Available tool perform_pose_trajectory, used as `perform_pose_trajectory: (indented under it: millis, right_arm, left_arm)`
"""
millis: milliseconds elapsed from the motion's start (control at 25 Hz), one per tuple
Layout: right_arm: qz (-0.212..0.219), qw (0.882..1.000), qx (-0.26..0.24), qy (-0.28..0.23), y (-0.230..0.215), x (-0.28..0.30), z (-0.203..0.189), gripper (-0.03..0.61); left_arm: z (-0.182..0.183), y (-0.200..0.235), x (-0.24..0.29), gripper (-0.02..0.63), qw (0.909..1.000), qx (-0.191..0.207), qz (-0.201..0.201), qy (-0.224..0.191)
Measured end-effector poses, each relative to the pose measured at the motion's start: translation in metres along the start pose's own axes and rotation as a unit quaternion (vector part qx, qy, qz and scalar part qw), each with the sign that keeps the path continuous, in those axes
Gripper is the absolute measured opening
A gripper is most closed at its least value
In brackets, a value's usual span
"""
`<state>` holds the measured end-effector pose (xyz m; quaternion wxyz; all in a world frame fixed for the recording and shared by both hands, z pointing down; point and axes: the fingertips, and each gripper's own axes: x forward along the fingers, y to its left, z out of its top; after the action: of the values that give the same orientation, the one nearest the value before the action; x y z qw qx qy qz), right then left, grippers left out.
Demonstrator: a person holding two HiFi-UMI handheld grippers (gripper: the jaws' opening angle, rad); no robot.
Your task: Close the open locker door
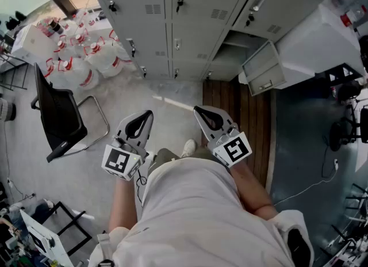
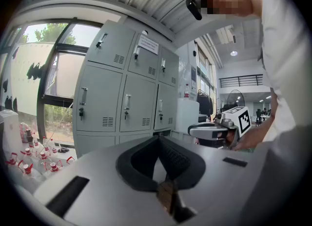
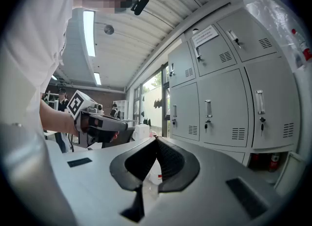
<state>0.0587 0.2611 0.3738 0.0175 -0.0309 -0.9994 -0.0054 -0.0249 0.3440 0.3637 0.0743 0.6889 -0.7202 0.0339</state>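
Observation:
The grey locker bank fills the top of the head view. One lower door at its right end hangs open, swung out toward the room, with the dark compartment showing behind it. My left gripper and right gripper are held side by side in front of my body, well short of the lockers and left of the open door. Both are shut with nothing between the jaws. The left gripper view shows the shut tips facing closed locker doors. The right gripper view shows its shut tips facing closed doors.
A black chair stands on the floor at the left. Several large water bottles are stacked beyond it by the lockers. A white cabinet stands right of the open door. A strip of wooden floor runs below the door.

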Motion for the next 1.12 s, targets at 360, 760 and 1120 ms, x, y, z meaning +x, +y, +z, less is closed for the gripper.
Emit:
perform_pose_trajectory:
  millis: [360, 760, 1120]
  right_arm:
    - [-0.015, 1.0, 0.026, -0.007, -0.071, -0.035, -0.006, 0.009]
    - [-0.036, 0.998, 0.056, 0.015, -0.108, -0.022, -0.032, 0.009]
    - [-0.074, 0.995, 0.058, 0.041, -0.148, 0.055, -0.036, 0.009]
  left_arm:
    - [-0.003, -0.025, 0.066, 0.003, 0.9998, 0.01, -0.006, 0.016]
    - [-0.012, -0.006, 0.113, 0.003, 0.9987, 0.014, -0.035, 0.034]
    - [-0.004, 0.074, 0.178, 0.003, 0.9934, 0.018, -0.106, 0.039]
